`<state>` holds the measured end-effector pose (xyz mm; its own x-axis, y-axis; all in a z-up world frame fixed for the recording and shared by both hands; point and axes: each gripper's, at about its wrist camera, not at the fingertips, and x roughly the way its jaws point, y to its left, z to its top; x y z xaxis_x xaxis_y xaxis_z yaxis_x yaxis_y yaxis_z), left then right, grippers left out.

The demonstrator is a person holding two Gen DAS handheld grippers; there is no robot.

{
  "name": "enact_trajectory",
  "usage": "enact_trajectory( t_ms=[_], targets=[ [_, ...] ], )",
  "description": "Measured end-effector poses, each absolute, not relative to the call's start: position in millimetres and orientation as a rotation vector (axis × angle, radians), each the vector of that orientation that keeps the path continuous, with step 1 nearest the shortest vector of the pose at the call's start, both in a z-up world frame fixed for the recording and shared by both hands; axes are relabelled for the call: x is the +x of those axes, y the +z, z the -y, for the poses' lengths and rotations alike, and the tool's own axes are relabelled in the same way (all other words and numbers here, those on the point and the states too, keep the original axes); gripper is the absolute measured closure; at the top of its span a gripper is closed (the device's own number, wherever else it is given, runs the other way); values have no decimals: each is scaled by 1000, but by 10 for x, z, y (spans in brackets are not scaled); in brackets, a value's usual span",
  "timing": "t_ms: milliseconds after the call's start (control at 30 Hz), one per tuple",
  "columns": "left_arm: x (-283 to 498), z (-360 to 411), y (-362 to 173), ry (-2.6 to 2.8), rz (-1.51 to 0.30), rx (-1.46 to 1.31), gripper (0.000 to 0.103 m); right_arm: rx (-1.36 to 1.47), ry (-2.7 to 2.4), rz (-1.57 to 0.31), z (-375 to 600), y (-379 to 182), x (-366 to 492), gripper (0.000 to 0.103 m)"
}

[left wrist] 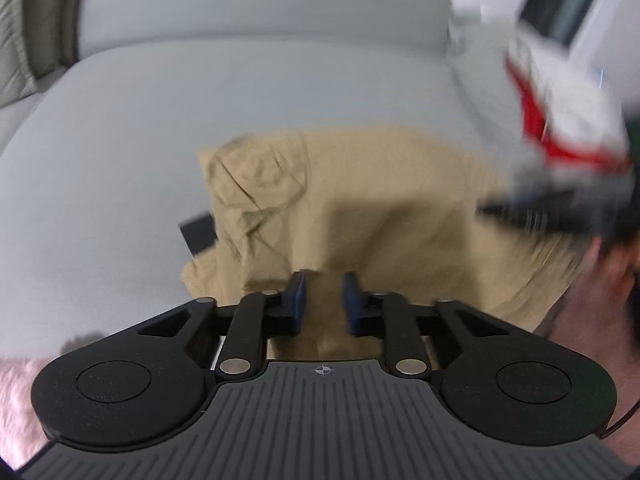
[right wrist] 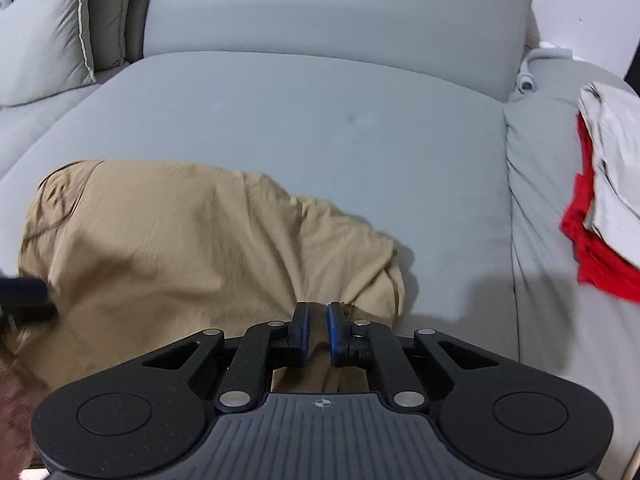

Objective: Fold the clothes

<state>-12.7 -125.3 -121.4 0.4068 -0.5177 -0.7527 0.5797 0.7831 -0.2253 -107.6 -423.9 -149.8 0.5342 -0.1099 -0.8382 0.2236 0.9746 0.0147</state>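
Blue-padded fingers of the left gripper (left wrist: 323, 300) are seen nearest the lens, parted by a narrow gap, with tan cloth visible between and beyond them; whether the cloth is actually pinched cannot be told. At the far left of that view a pale cushion (left wrist: 16, 36) is propped, and a pink fluffy fabric (left wrist: 16, 400) shows at the lower left corner. A small dark object (left wrist: 198, 230) is seen peeking out from under the left edge of the tan garment (left wrist: 360, 208). At the right, heavily blurred, the right gripper (left wrist: 532, 212) is crossed over the garment, and a red-and-white blurred shape (left wrist: 560, 100) is seen above it.

From the right wrist view, a piped grey cushion (right wrist: 48, 28) is set at the left against the grey sofa (right wrist: 320, 120). The tan garment (right wrist: 192, 248) is spread low on the seat cushion, wrinkled, its right edge rounded and bunched toward the right gripper (right wrist: 317, 334), whose pads are drawn nearly together on a gathered fold of it. At the far right, on the neighbouring cushion, a pale grey garment (right wrist: 616, 160) is laid over a red garment (right wrist: 588, 240).
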Motion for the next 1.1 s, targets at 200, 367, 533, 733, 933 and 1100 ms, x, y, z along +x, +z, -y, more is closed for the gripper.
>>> enact_trajectory(
  t_ms=[200,367,533,733,933,1100],
  targets=[
    [259,1489,-1036,-641,-789,66,84,189,-192,-981,4339,-1509,-1097,96],
    [490,1849,-1601,-629,-900,305,93,168,-187,-980,4299,-1478,-1098,96],
    [434,1771,-1726,-624,-888,292,94,236,-195,-990,4381,-1230,-1184,94],
    [482,1759,-1746,-629,-893,283,94,190,-223,-826,4563,-1055,-774,94],
    [464,1786,-1744,-629,-885,310,94,178,-239,-943,4558,-1639,-509,97],
    [387,1721,-1707,-624,-888,341,93,154,-270,-952,4633,-1602,-718,96]
  ],
)
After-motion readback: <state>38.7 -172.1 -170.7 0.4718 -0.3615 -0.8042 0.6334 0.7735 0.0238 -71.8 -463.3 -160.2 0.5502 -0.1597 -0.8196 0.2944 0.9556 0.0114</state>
